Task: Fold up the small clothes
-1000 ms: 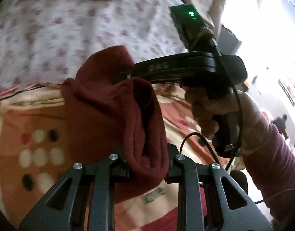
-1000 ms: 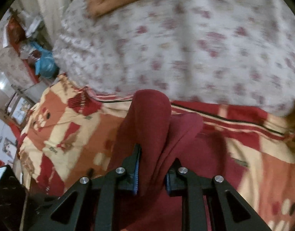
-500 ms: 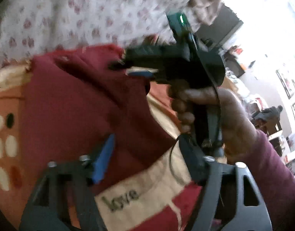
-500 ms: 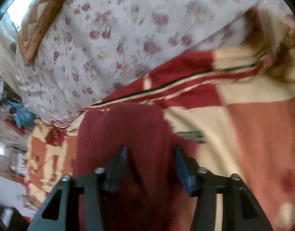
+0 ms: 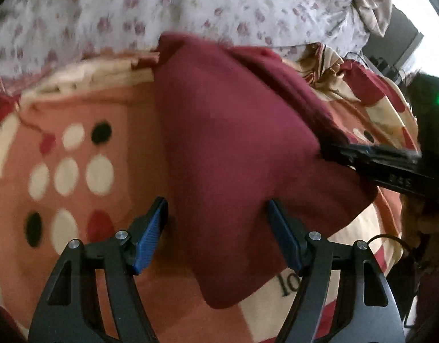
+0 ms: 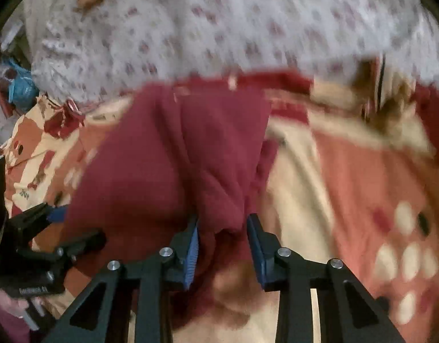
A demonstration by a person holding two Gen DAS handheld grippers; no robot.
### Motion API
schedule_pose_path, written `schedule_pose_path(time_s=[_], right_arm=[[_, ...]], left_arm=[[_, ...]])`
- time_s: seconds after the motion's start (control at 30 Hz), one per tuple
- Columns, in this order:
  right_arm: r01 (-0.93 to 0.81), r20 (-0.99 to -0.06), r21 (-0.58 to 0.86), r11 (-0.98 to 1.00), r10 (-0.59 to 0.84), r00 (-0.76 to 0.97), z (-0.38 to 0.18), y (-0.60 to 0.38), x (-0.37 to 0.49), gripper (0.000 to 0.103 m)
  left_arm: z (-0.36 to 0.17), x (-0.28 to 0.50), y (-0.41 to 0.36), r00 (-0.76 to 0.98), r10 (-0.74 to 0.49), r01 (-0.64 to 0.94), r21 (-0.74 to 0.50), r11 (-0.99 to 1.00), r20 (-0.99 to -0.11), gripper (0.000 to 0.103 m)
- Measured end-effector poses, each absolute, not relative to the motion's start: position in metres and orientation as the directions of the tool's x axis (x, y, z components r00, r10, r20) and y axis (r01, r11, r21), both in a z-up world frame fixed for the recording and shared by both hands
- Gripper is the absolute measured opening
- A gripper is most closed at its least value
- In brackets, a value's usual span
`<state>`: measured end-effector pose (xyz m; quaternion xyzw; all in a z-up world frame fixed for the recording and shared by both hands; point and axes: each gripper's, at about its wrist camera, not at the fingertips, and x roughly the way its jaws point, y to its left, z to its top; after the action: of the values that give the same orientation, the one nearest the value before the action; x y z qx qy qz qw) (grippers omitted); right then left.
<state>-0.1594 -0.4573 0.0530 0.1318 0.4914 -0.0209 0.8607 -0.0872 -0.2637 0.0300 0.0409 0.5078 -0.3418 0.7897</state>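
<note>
Now, in the left wrist view, the left gripper (image 5: pixel 216 223), clamped on the maroon garment (image 5: pixel 236 148) a second ago, stands with its two blue-padded fingers wide apart, the cloth lying spread between them on the patterned blanket (image 5: pixel 76 171). Only this view shows the right gripper (image 5: pixel 371 160) from the side, meeting the garment's right edge. In the right wrist view, the right gripper (image 6: pixel 222 245) has opened somewhat, a bunched fold of the one maroon garment (image 6: pixel 173 160) between its pads; whether they pinch it is unclear. The left gripper (image 6: pixel 62 228) appears at the lower left, below a floral sheet (image 6: pixel 219 23).

Dark red garment (image 5: pixel 233 143) lies rumpled on the patterned blanket (image 5: pixel 76 171).
</note>
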Motion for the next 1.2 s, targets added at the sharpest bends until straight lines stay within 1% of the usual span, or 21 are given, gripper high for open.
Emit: schedule_pose_path(time_s=[0.1,0.13,0.17,0.2,0.23,0.27,0.37,0.4,0.43,0.47,0.5,0.53,0.57,0.63,0.67,0.8,0.87,1.0,1.07,1.13,1.2], right_arm=[[0.170,-0.813,0.317,0.933,0.175,0.556,0.063,-0.471,-0.171,0.032],[0.170,-0.797,0.340,0.925,0.187,0.575,0.070,-0.476,-0.172,0.038],[0.175,-0.778,0.355,0.919,0.186,0.600,0.077,-0.481,-0.172,0.052],[0.197,-0.753,0.361,0.911,0.161,0.638,0.086,-0.488,-0.167,0.060],[0.212,-0.741,0.365,0.907,0.145,0.656,0.087,-0.490,-0.163,0.074],[0.229,-0.730,0.374,0.899,0.133,0.671,0.088,-0.493,-0.153,0.078],[0.259,-0.750,0.436,0.862,0.189,0.634,0.068,-0.505,-0.105,0.078],[0.274,-0.759,0.469,0.840,0.224,0.611,0.052,-0.509,-0.084,0.078],[0.280,-0.763,0.478,0.833,0.235,0.602,0.046,-0.512,-0.074,0.059],[0.308,-0.777,0.468,0.828,0.219,0.590,0.038,-0.513,-0.064,0.032],[0.329,-0.780,0.459,0.826,0.197,0.593,0.038,-0.515,-0.063,0.032],[0.322,-0.773,0.452,0.832,0.186,0.606,0.041,-0.514,-0.069,0.023],[0.301,-0.770,0.414,0.859,0.154,0.619,0.046,-0.511,-0.072,0.021],[0.314,-0.789,0.315,0.896,0.064,0.610,0.044,-0.509,-0.077,0.021],[0.327,-0.810,0.291,0.899,0.050,0.584,0.032,-0.509,-0.078,0.021],[0.345,-0.789,0.352,0.870,0.077,0.610,0.033,-0.521,-0.086,0.021],[0.343,-0.789,0.354,0.870,0.081,0.609,0.045,-0.519,-0.092,0.025],[0.264,-0.777,0.219,0.939,0.004,0.629,0.081,-0.486,-0.119,0.027],[0.211,-0.757,0.203,0.956,0.016,0.653,0.094,-0.467,-0.131,0.027],[0.163,-0.745,0.194,0.967,0.038,0.666,0.097,-0.450,-0.144,0.027],[0.157,-0.773,0.134,0.978,0.004,0.635,0.082,-0.440,-0.146,0.027]], left_arm=[[0.038,-0.085,-0.257,0.247,-0.511,0.569,-0.304,0.764,-0.823,0.072],[0.044,-0.087,-0.256,0.262,-0.511,0.571,-0.296,0.766,-0.819,0.072],[0.050,-0.090,-0.255,0.295,-0.511,0.573,-0.278,0.770,-0.807,0.072],[0.056,-0.088,-0.256,0.322,-0.511,0.575,-0.264,0.774,-0.797,0.072],[0.061,-0.088,-0.257,0.342,-0.512,0.576,-0.255,0.777,-0.788,0.072],[0.063,-0.090,-0.259,0.346,-0.511,0.576,-0.252,0.778,-0.787,0.072],[0.051,-0.088,-0.265,0.326,-0.486,0.575,-0.238,0.783,-0.811,0.072],[0.044,-0.088,-0.267,0.314,-0.476,0.572,-0.236,0.786,-0.822,0.072],[0.039,-0.089,-0.268,0.302,-0.476,0.570,-0.243,0.785,-0.826,0.072],[0.037,-0.091,-0.267,0.298,-0.480,0.570,-0.250,0.783,-0.825,0.072],[0.036,-0.091,-0.266,0.297,-0.489,0.568,-0.260,0.781,-0.820,0.072],[0.035,-0.091,-0.265,0.297,-0.496,0.567,-0.267,0.779,-0.816,0.073],[0.034,-0.091,-0.264,0.295,-0.500,0.566,-0.273,0.778,-0.814,0.073],[0.031,-0.089,-0.265,0.282,-0.509,0.563,-0.289,0.774,-0.814,0.075],[0.029,-0.088,-0.266,0.281,-0.507,0.560,-0.290,0.776,-0.815,0.076],[0.029,-0.090,-0.265,0.291,-0.500,0.546,-0.287,0.787,-0.816,0.077],[0.031,-0.092,-0.265,0.301,-0.491,0.550,-0.271,0.790,-0.818,0.077],[0.033,-0.094,-0.266,0.318,-0.476,0.547,-0.251,0.798,-0.820,0.077],[0.033,-0.095,-0.267,0.323,-0.471,0.545,-0.246,0.802,-0.821,0.077],[0.034,-0.096,-0.267,0.330,-0.465,0.544,-0.237,0.805,-0.822,0.077],[0.034,-0.097,-0.268,0.336,-0.457,0.543,-0.227,0.808,-0.824,0.077]])
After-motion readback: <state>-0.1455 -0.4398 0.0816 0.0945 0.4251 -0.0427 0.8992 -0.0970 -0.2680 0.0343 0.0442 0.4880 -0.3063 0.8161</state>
